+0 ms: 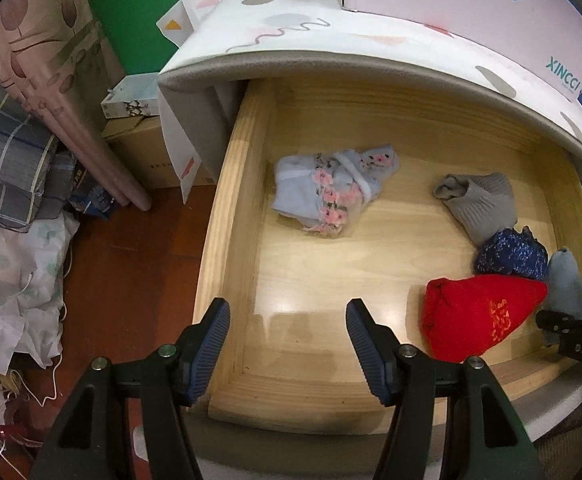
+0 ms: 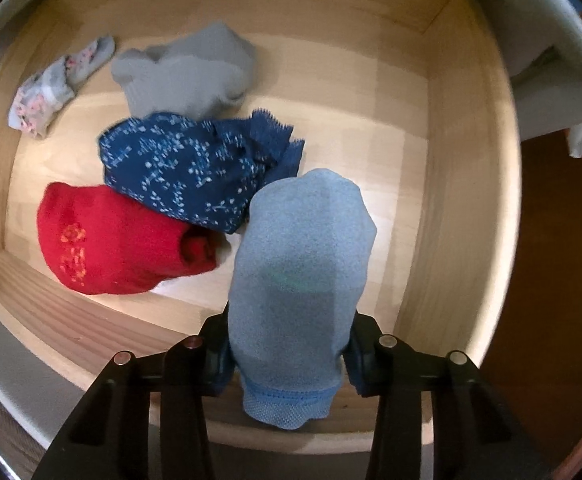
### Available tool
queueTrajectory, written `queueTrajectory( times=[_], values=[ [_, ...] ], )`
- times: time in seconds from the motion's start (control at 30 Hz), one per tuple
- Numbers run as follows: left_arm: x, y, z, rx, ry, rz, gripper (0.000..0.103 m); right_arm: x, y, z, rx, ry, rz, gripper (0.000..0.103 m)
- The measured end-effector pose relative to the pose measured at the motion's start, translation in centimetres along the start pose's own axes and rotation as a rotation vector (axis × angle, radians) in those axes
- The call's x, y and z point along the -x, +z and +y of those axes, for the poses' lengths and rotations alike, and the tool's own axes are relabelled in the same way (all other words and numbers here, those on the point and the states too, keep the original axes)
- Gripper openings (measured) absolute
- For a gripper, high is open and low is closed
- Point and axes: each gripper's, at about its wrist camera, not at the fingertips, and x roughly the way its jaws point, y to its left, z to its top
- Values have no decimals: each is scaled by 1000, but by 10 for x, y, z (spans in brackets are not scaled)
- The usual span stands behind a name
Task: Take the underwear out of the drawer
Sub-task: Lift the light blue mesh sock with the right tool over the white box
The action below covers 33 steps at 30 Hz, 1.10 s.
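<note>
**Right gripper already has the pale blue piece; the way out is straight up**

The wooden drawer (image 1: pixel 247 184) stands pulled open beneath the patterned cabinet top (image 1: pixel 331 36), and both grippers look down into it. Everything left inside lies ahead of and to the left of the right gripper (image 2: pixel 289 356), so the right hand is plainly the nearer one for the pile; the left gripper (image 1: pixel 287 320) hangs over the drawer's near left corner, well apart from the cluster.

The pale blue underwear (image 2: pixel 303 248) sits directly between the right gripper's fingers, its long axis running along the line the gripper points, with the stitched waistband at the near end by the pads and the rounded bulk extending forward and down. The jaws are pinched narrow on it, cloth squeezed from both sides. The left view shows the same piece at its far right, standing up beside the red one.

Just beside it, to its left, lies the navy floral underwear (image 2: pixel 195 172), touching the red underwear (image 2: pixel 119 236) nearer the front wall. Beyond them rests the grey garment (image 2: pixel 187 72), and farthest off the light floral underwear (image 1: pixel 331 188).

The left gripper stands half open with nothing between its pads. I judge the coming move a plain lift clear of the drawer's front wall.
</note>
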Motion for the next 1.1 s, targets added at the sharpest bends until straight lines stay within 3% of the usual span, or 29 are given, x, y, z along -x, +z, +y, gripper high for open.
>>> queueTrajectory(
  times=[0.4, 0.6, 0.93, 1.1],
  values=[
    [1, 0, 4, 8, -23, -7, 62, 84, -12, 4, -52, 15, -219, 40],
    [1, -1, 4, 4, -18, -11, 62, 143, 2, -16, -75, 49, -332, 40],
    [0, 0, 3, 5, -17, -17, 62, 264, 71, -29, -59, 63, -534, 40],
    [0, 0, 3, 2, -11, -16, 62, 294, 122, -25, -50, 75, -598, 40]
  ],
)
